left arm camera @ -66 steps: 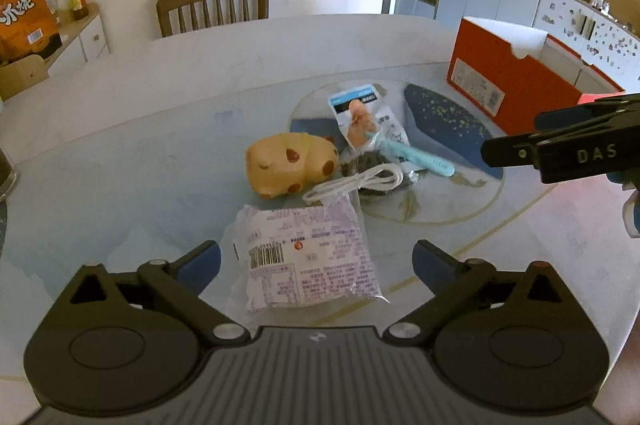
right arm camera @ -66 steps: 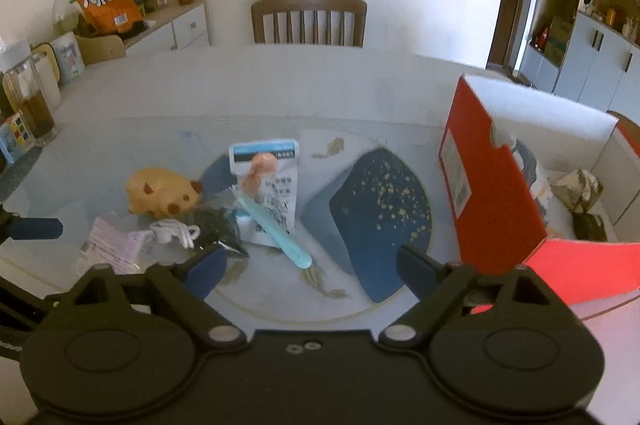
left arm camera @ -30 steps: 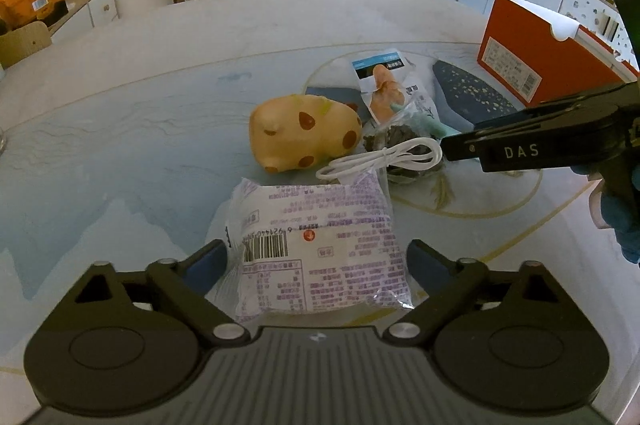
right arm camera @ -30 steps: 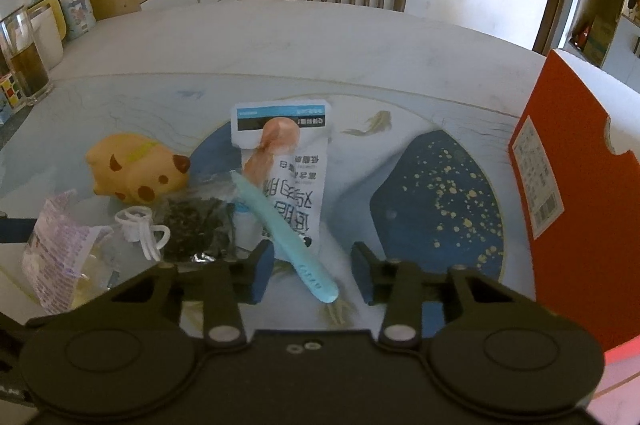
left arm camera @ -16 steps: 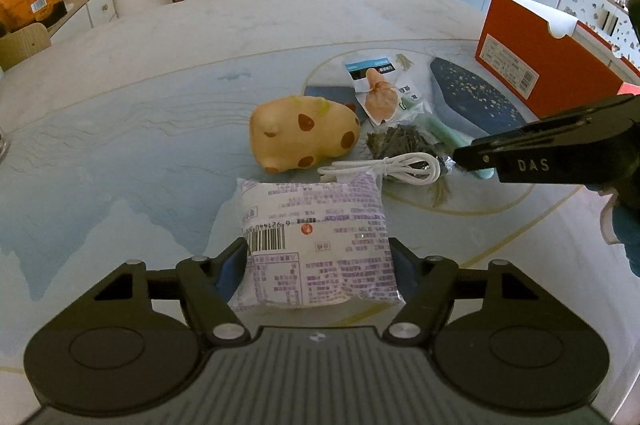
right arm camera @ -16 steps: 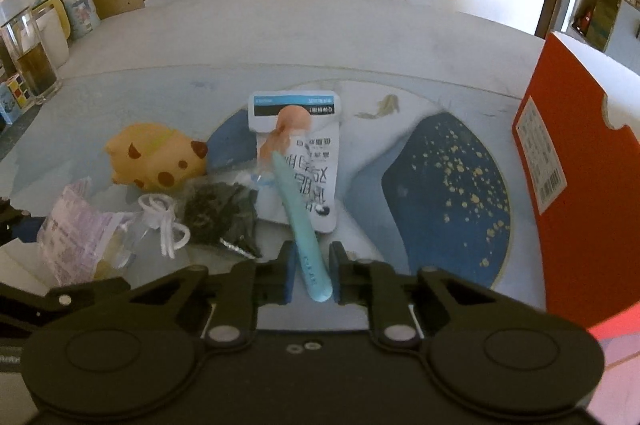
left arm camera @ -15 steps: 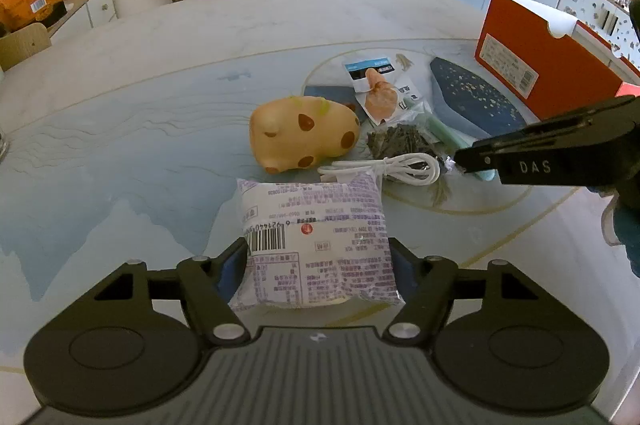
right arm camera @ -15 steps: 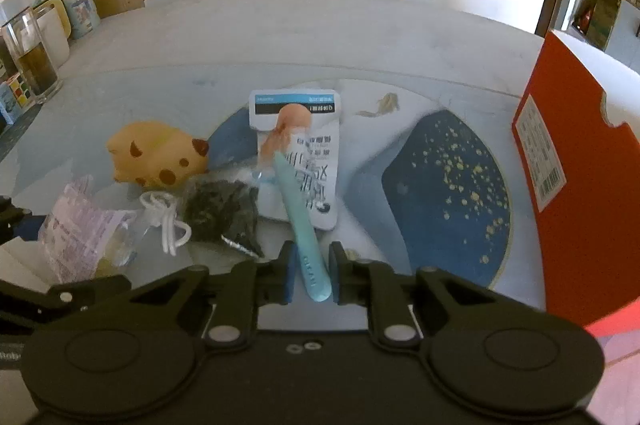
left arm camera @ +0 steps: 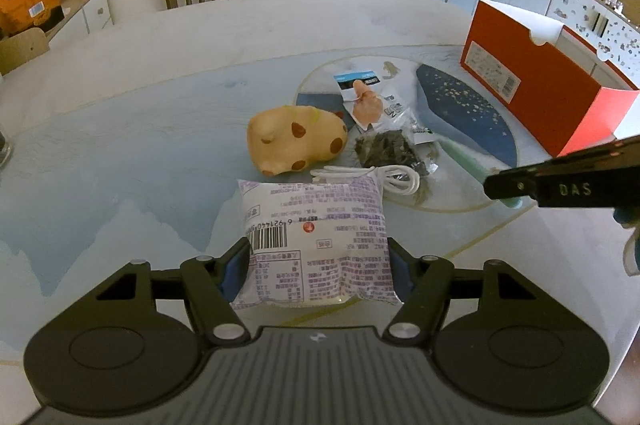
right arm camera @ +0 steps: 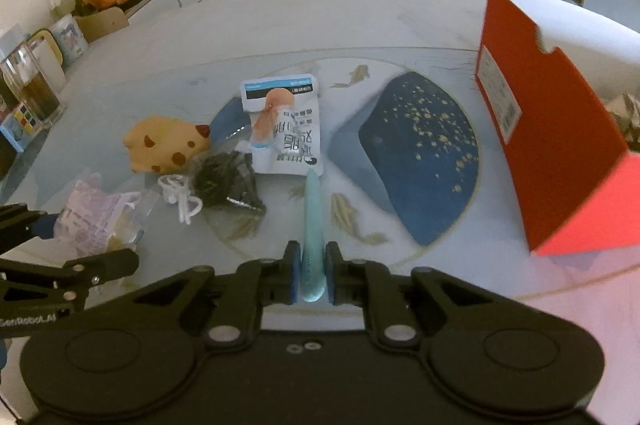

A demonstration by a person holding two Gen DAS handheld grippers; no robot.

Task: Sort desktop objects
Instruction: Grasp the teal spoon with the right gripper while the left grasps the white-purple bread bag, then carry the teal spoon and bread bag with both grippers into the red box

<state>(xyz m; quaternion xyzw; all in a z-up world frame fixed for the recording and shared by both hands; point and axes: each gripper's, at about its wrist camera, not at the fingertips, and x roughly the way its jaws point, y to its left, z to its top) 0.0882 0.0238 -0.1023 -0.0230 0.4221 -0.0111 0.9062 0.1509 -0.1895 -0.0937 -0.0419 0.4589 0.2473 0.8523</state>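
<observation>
Now, left gripper (left arm camera: 318, 269): clamped on the purple-printed packet (left arm camera: 316, 243).
Right gripper (right arm camera: 312, 279): pinched the teal handle (right arm camera: 313, 225).
Red box (right arm camera: 548, 129): stood right.

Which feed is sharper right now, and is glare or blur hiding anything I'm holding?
Left wrist view: sharp; the snack packet in the left tool shows a crisp barcode, with soft sheen on the table. Right wrist view: softer; the red box is smeared and washed pink at its near corner, yet the teal stick in the right tool stays clear.
</observation>
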